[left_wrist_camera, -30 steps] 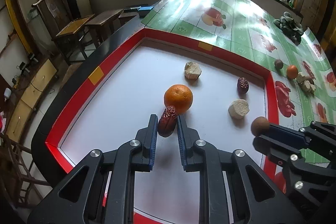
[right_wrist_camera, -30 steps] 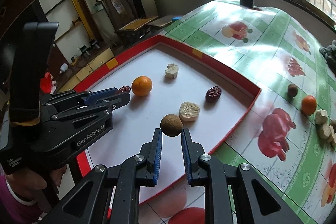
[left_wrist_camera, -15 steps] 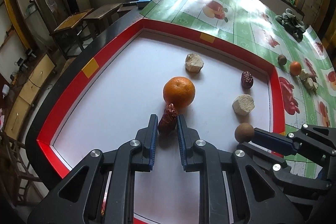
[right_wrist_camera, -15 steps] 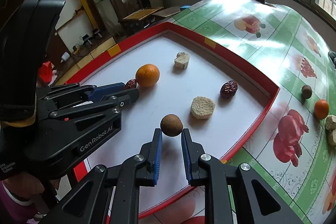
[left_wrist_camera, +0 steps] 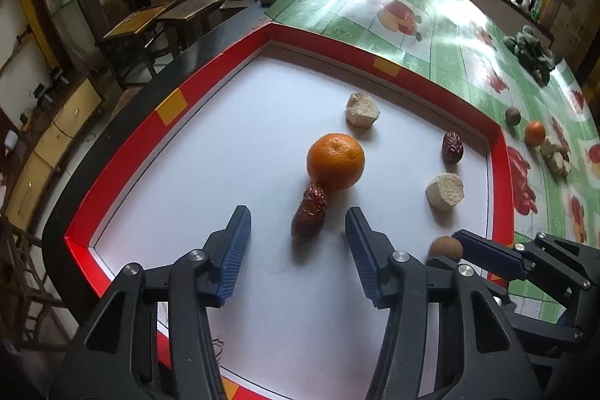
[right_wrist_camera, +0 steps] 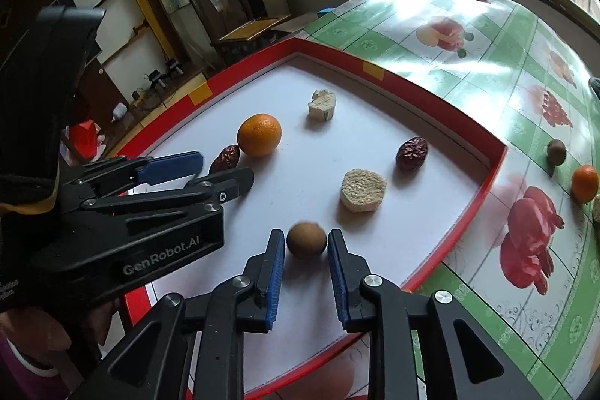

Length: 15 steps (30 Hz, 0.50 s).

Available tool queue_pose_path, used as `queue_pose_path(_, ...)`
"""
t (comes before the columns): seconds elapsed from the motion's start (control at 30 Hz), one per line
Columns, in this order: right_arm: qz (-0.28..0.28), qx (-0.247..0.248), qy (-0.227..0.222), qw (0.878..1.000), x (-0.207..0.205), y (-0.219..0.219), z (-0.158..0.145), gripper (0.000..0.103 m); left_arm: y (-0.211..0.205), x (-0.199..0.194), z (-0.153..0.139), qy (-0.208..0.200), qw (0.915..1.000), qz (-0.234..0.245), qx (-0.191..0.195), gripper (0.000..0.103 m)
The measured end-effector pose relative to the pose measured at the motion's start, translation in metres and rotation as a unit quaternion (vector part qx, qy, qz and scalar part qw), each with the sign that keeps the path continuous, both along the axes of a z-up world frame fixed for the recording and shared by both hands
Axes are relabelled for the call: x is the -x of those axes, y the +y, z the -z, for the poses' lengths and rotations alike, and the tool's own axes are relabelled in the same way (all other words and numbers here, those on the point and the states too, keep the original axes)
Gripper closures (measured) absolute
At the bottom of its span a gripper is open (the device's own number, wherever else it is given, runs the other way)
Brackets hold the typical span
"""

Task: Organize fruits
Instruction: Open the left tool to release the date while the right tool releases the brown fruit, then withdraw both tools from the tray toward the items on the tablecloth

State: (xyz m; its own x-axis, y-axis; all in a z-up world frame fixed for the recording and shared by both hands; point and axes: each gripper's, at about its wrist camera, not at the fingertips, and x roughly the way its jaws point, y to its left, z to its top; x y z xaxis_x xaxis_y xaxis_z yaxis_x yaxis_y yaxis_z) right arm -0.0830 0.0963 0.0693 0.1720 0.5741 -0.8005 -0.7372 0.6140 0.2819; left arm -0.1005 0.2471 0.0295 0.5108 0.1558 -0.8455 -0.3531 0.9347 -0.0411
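A red-rimmed white tray [left_wrist_camera: 112,171] [right_wrist_camera: 483,182] holds the fruits. My left gripper [left_wrist_camera: 298,227] is open; a red date [left_wrist_camera: 309,210] [right_wrist_camera: 225,157] lies on the tray between its fingers, touching an orange [left_wrist_camera: 335,161] [right_wrist_camera: 259,134]. My right gripper [right_wrist_camera: 305,244] holds a round brown fruit [right_wrist_camera: 306,239] [left_wrist_camera: 445,247] between its blue pads, low over the tray; the jaws look slightly parted, contact unclear. A second date [left_wrist_camera: 452,147] [right_wrist_camera: 411,153] and two pale chunks [left_wrist_camera: 444,191] [left_wrist_camera: 362,110] also lie in the tray.
On the green fruit-print tablecloth [right_wrist_camera: 487,70] right of the tray lie a small orange [right_wrist_camera: 584,183], a brown fruit [right_wrist_camera: 555,152] and pale pieces [left_wrist_camera: 557,156]. Dark items [left_wrist_camera: 530,49] sit at the far right. Wooden desks [left_wrist_camera: 150,25] stand beyond the table's left edge.
My left gripper opened and let go of the date, which now lies beside the orange. My right gripper lowered the brown fruit into the tray and its jaws widened slightly.
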Motion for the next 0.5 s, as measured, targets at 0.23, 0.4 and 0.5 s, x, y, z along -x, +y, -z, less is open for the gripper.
queue_pose_path(0.23, 0.017, -0.029, -0.002, 0.999, 0.000, -0.025, -0.020, 0.079, -0.013, 0.004, -0.014, -0.015, 0.9997, 0.000, -0.019, 0.051)
queue_pose_path(0.4, 0.048, -0.041, -0.007, 0.998, -0.008, -0.055, -0.030, 0.077, -0.042, 0.003, -0.026, -0.032, 0.9987, 0.024, -0.032, 0.051)
queue_pose_path(0.5, 0.068, -0.041, -0.009, 0.997, -0.012, -0.075, -0.033, 0.077, -0.059, -0.001, -0.031, -0.035, 0.9980, 0.043, -0.031, 0.051)
